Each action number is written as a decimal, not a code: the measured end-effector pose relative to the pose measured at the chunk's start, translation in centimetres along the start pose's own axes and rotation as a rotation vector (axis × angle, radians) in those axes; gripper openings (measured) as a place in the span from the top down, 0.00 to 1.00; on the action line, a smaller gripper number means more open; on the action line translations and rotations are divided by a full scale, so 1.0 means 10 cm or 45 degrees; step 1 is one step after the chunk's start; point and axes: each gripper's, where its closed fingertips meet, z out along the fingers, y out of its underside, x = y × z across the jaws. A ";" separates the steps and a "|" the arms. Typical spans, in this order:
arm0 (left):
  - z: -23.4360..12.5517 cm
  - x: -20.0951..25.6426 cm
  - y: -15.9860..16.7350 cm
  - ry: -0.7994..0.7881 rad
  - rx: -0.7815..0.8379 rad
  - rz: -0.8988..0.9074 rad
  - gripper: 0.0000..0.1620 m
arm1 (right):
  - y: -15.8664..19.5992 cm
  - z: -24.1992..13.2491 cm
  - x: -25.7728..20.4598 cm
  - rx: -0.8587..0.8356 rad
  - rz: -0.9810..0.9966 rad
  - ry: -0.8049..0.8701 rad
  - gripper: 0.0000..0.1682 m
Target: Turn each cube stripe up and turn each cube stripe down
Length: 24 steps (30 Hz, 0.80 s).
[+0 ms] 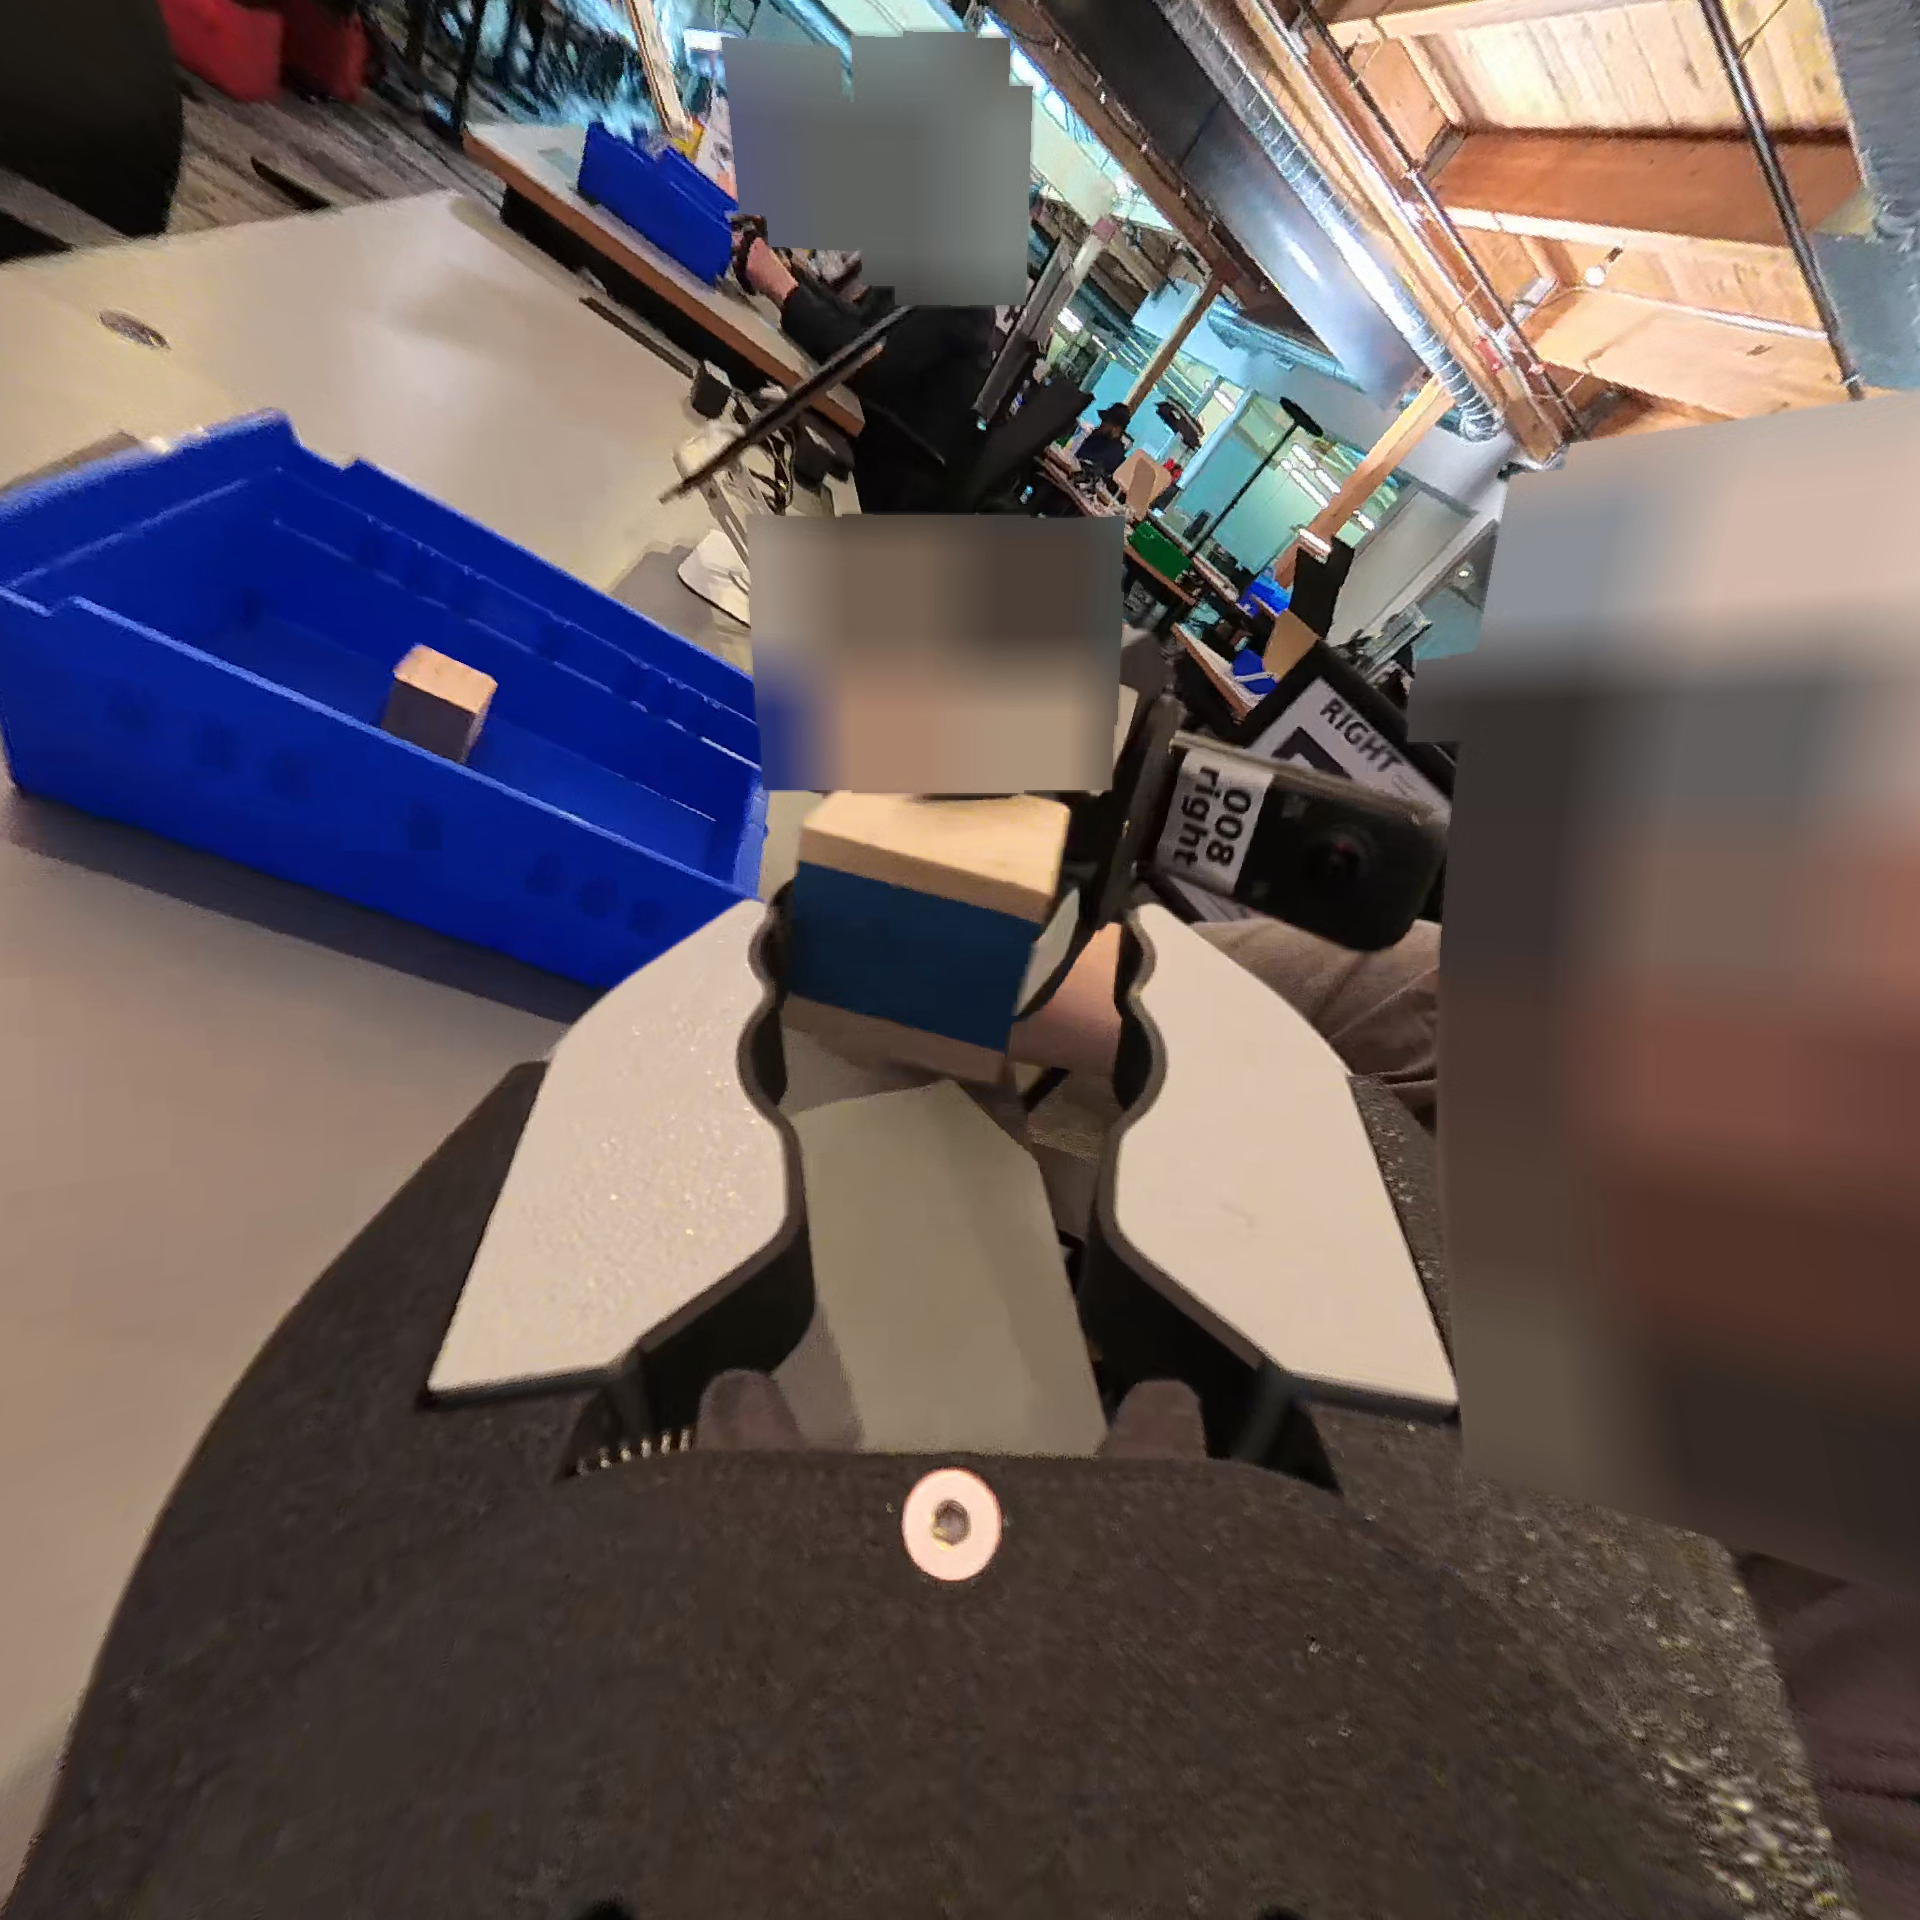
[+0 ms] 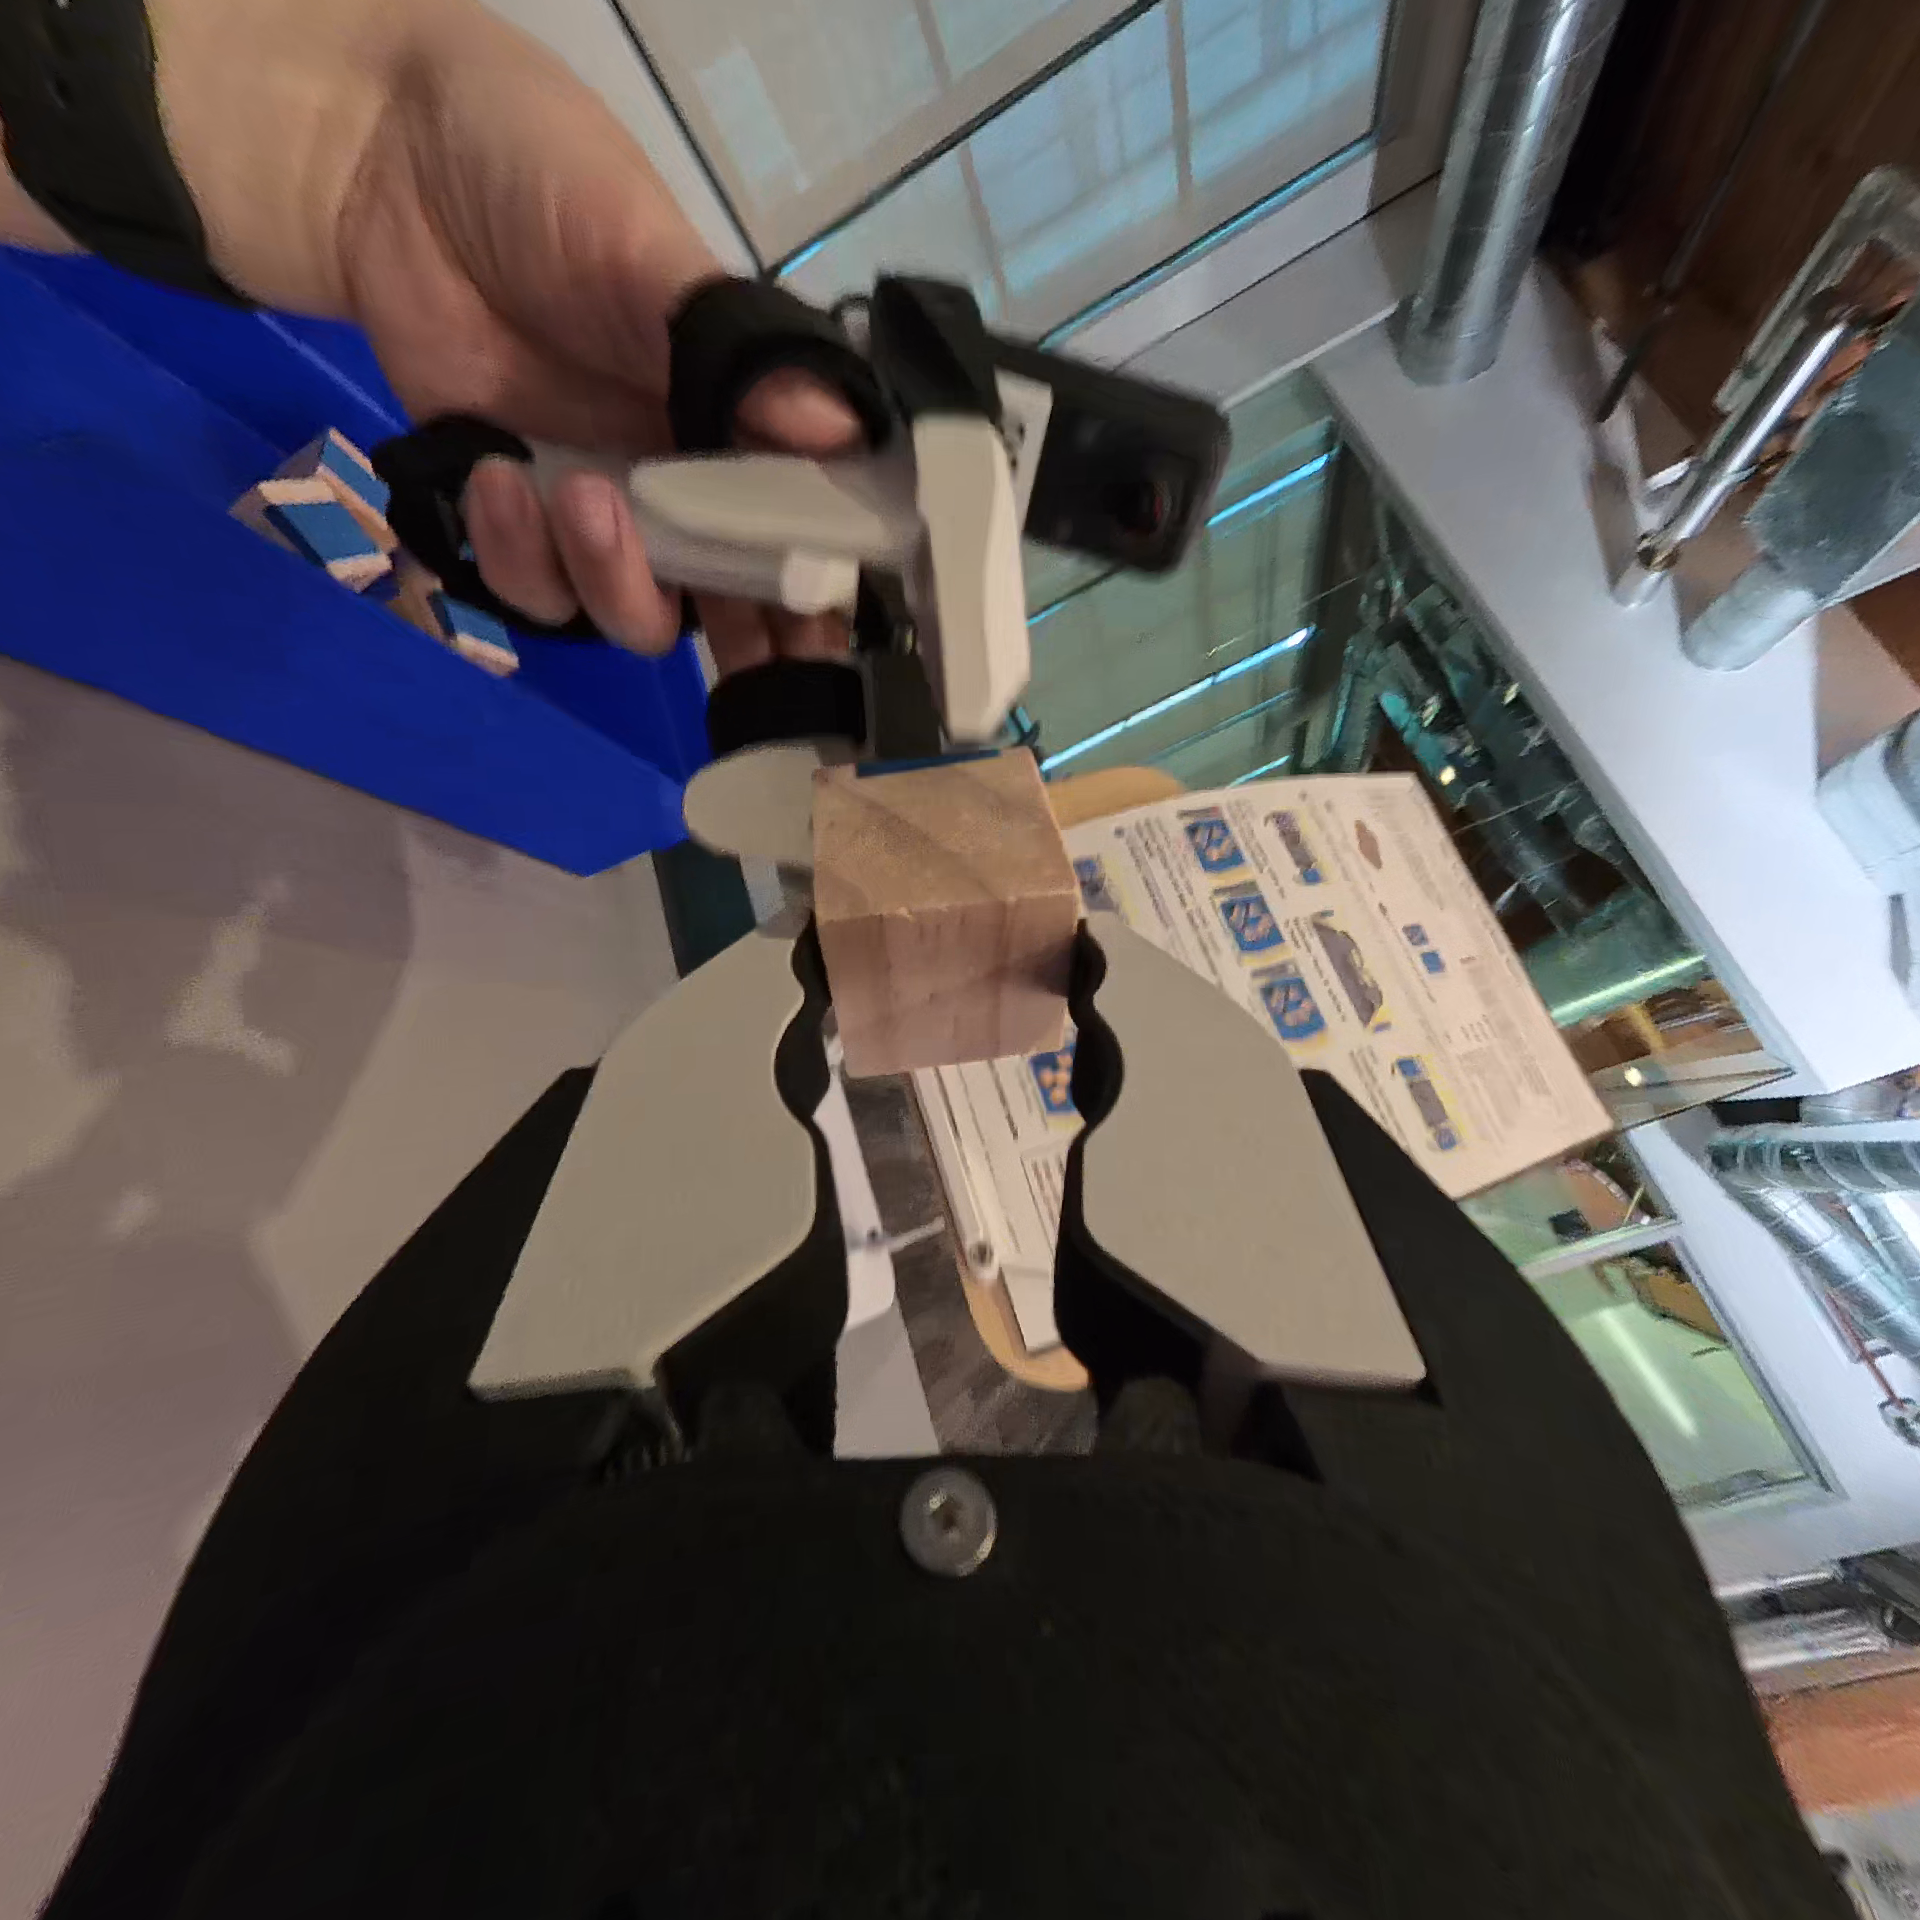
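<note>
A wooden cube with a blue stripe (image 1: 914,945) is held in the air between the two grippers. My right gripper (image 2: 945,977) is shut on this cube (image 2: 935,914), which shows plain wood faces in the right wrist view. My left gripper (image 1: 945,966) is open around the cube: its left finger touches it and a small gap shows at its right finger. The left gripper also shows in the right wrist view (image 2: 935,520), held by a hand. The right gripper's camera body shows in the left wrist view (image 1: 1309,842); its fingers are hidden there.
A blue bin (image 1: 312,790) stands on the grey table (image 1: 208,1143) to the left, with one wooden cube (image 1: 442,701) in it. In the right wrist view a blue bin (image 2: 312,686) holds several striped cubes (image 2: 332,509). A printed sheet (image 2: 1351,966) lies beyond the grippers.
</note>
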 end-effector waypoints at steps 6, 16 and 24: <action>-0.31 -0.02 -0.10 -0.380 -0.028 0.341 0.61 | 1.32 -0.57 0.69 -0.674 0.706 -0.022 0.73; -0.46 0.06 -0.09 -0.575 -0.064 0.405 0.67 | 3.22 -1.48 -0.49 -1.765 1.667 -0.358 0.73; -0.43 0.02 -0.03 -0.588 -0.110 0.387 0.68 | 3.45 -1.55 -0.83 -2.011 1.662 -0.381 0.73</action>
